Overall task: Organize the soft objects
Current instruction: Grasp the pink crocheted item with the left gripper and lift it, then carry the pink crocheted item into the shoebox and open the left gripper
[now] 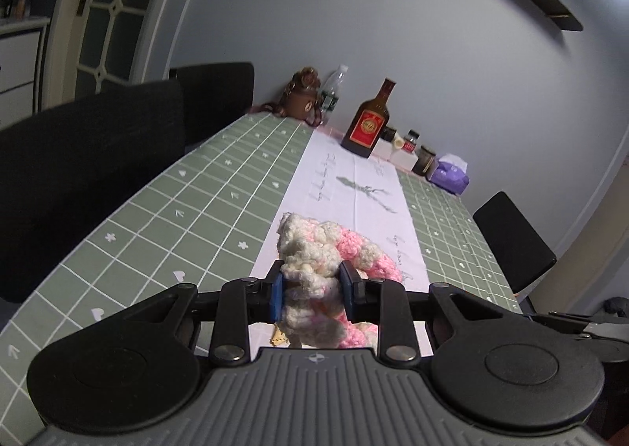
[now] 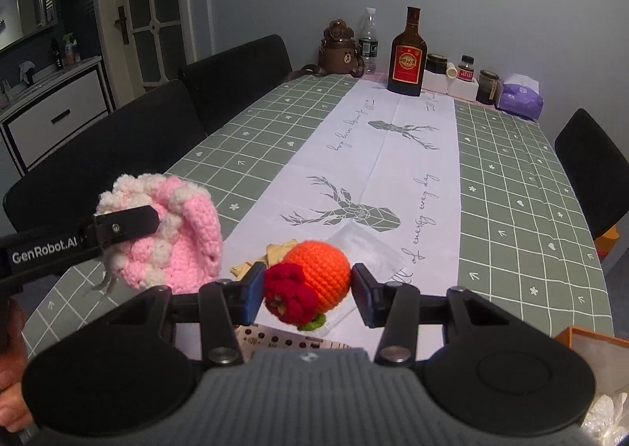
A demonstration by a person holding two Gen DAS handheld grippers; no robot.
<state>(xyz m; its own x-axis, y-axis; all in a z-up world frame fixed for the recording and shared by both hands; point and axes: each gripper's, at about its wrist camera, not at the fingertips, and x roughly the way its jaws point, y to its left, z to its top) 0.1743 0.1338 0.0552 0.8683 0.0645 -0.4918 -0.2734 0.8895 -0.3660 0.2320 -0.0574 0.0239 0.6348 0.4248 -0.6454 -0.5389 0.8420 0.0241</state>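
Your left tongs [image 1: 310,290] are clamped on a pink-and-cream crocheted pouch [image 1: 314,249], the blue pads pressing into its bunched yarn from both sides. From the right wrist view the same pouch [image 2: 173,234] hangs in those tongs off the tabletop [image 2: 511,178], to the left of your other tool. Your right tongs [image 2: 308,290] are clamped on a crocheted orange ball [image 2: 318,269] with a dark red knitted flower [image 2: 289,294] at its left side; the left pad presses the flower and the right pad meets the ball. The ball sits raised over the white runner [image 2: 393,155] that lies along the green checked cloth. Yellowish paper scraps [image 2: 261,257] lie on the runner just behind the ball. At the far end of the tabletop stand a brown bottle with a red label [image 2: 407,53], a clear water bottle [image 2: 368,37], a brown bear-shaped flask [image 2: 338,49], small jars [image 2: 487,86] and a purple tissue pack [image 2: 519,94].
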